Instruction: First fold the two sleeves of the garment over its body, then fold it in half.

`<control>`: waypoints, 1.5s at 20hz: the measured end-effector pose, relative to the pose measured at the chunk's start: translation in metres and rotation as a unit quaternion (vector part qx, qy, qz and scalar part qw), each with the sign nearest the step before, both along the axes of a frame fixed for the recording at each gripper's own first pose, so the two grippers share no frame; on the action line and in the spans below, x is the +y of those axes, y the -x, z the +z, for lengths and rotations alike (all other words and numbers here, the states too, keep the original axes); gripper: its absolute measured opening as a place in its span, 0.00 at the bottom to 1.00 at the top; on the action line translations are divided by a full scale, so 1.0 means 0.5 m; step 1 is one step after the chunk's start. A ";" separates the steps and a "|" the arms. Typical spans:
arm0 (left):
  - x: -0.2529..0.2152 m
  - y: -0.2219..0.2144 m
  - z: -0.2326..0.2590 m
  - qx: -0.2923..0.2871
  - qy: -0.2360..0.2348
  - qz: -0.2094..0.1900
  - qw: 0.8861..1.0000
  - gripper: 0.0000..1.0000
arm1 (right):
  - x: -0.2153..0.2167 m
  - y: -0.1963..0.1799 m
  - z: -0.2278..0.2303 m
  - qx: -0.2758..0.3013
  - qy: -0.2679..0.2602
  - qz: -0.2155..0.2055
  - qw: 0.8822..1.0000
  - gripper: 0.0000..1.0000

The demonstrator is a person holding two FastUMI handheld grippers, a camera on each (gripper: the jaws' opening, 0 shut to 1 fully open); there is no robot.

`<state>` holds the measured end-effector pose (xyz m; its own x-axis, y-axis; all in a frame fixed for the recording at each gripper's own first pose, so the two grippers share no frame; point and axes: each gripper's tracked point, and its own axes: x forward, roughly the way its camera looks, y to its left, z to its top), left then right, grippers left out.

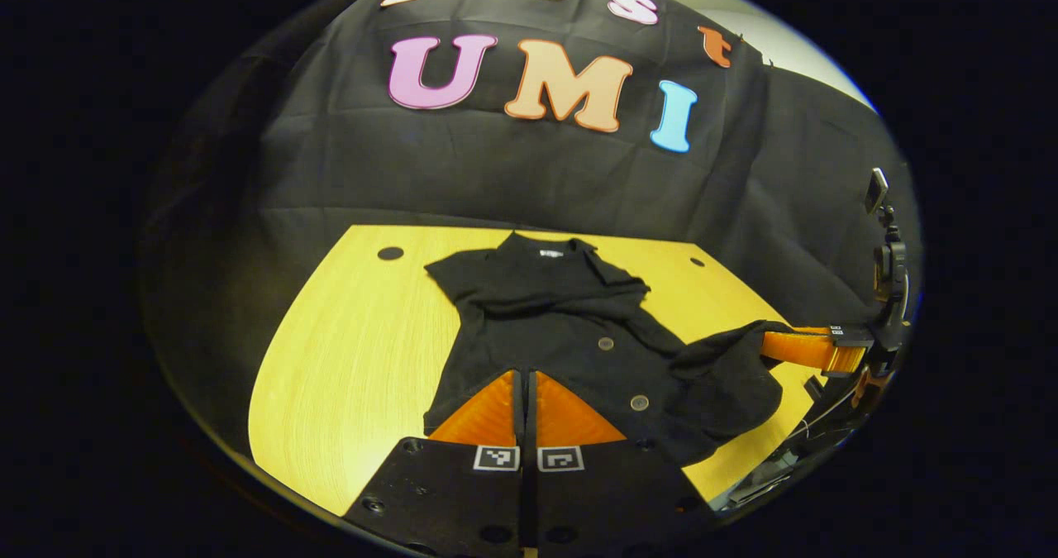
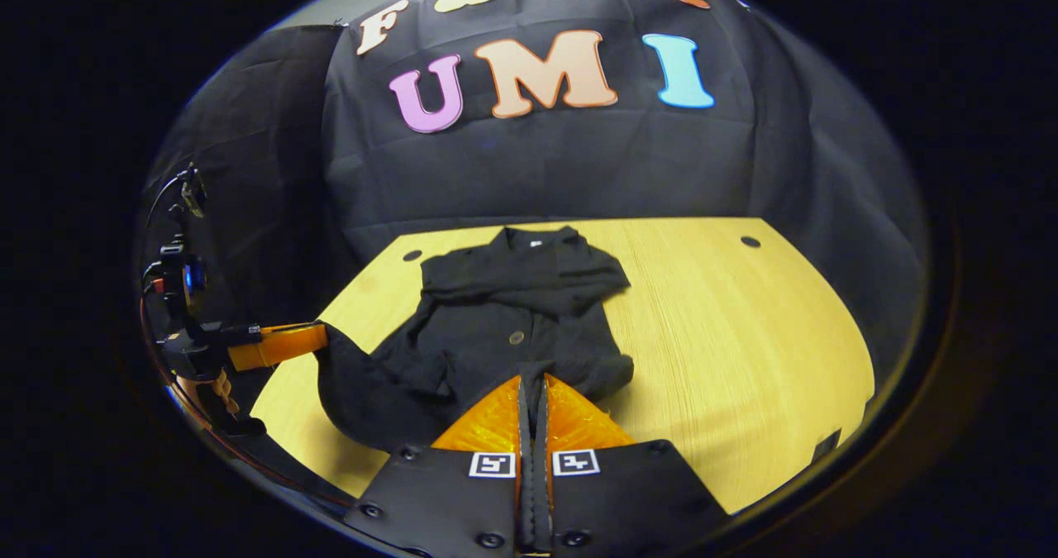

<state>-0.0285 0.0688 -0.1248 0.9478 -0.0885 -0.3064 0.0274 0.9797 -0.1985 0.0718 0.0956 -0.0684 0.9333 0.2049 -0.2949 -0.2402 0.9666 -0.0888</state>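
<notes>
Garment (image 1: 552, 339) lies mid-table (image 1: 347, 351), hem corners pinched in our closed left gripper (image 1: 526, 376) and closed right gripper (image 2: 533, 380) at 6 o'clock; we judge lifting unevenly could spill the folded sleeves (image 2: 537, 281) at 12 o'clock.

Matt black cloth garment (image 1: 545, 326) on smooth wood-grain table (image 1: 355, 351).

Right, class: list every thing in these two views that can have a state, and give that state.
garment: sleeves folded over body, not yet halved, near hem lifted off the table
left gripper: shut on garment hem
right gripper: shut on garment hem
</notes>
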 end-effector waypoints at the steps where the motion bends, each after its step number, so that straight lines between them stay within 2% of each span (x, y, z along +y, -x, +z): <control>1: 0.008 -0.016 0.017 -0.007 -0.002 0.002 1.000 0.00 | 0.003 -0.013 0.024 -0.008 0.000 0.002 1.000 0.02; 8: 0.045 -0.158 0.149 -0.079 0.003 0.020 0.997 0.00 | 0.019 -0.139 0.172 -0.056 0.016 0.026 0.998 0.00; 9: 0.054 -0.183 0.163 -0.084 0.000 0.028 0.996 0.00 | 0.027 -0.168 0.193 -0.060 0.015 0.029 0.998 0.02; 12: 0.072 -0.251 0.184 -0.104 -0.002 0.050 0.993 0.00 | 0.040 -0.247 0.242 -0.068 -0.004 0.045 0.997 0.02; 15: 0.097 -0.322 0.174 -0.099 0.008 0.081 0.992 0.00 | 0.034 -0.341 0.267 -0.068 -0.009 0.057 0.996 0.02; 18: 0.116 -0.402 0.144 -0.089 0.023 0.112 0.989 0.00 | 0.027 -0.452 0.257 -0.051 -0.023 0.066 0.996 0.02; 23: 0.147 -0.525 0.070 -0.060 0.018 0.146 0.987 0.00 | -0.009 -0.629 0.211 -0.012 -0.044 0.049 0.998 0.02; 26: 0.161 -0.581 0.021 -0.040 0.005 0.158 0.987 0.00 | -0.021 -0.696 0.173 0.014 -0.048 0.041 0.998 0.02; 30: 0.162 -0.620 -0.038 -0.011 -0.026 0.155 0.988 0.00 | -0.032 -0.743 0.128 0.036 -0.055 0.032 0.997 0.02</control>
